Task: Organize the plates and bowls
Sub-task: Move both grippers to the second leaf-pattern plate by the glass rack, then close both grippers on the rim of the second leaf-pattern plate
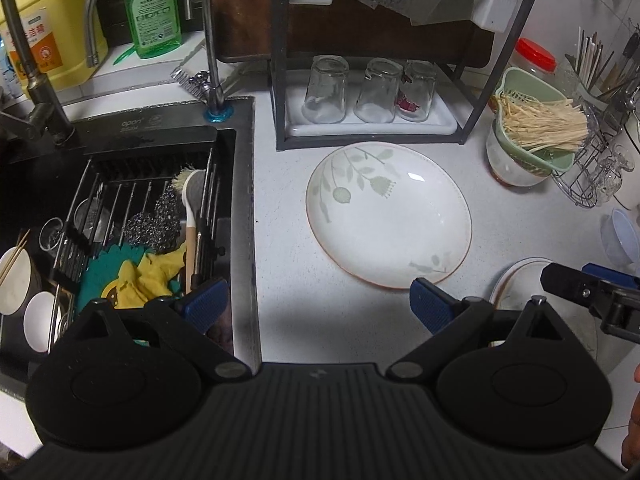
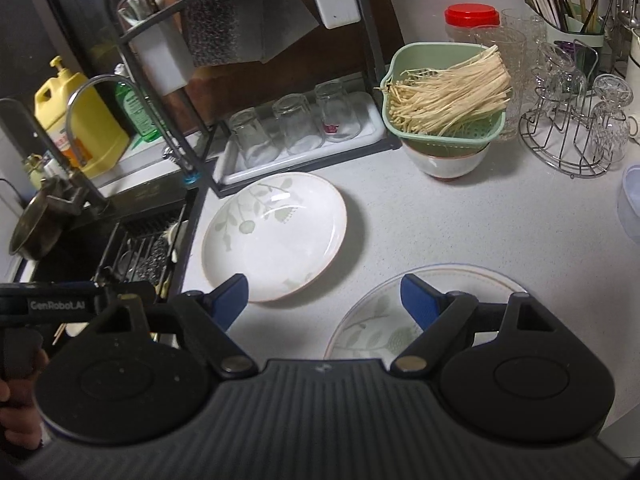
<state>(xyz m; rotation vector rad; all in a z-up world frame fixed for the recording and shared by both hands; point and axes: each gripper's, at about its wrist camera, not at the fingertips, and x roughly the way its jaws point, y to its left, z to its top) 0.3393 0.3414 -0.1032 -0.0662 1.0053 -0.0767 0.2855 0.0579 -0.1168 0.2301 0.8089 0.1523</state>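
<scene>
Both grippers' jaws stand apart, empty; the right gripper (image 2: 323,300) hides much of the near plate (image 2: 372,328)

Three upturned glasses (image 1: 368,90) on a white tray (image 1: 436,125) under a dark metal rack (image 1: 280,80). Green colander (image 2: 444,92) heaped with enoki mushrooms (image 2: 448,92). Yellow detergent jug (image 2: 76,120), green bottle (image 1: 152,8), curved tap (image 1: 210,40) beside the sink (image 1: 244,200).
</scene>
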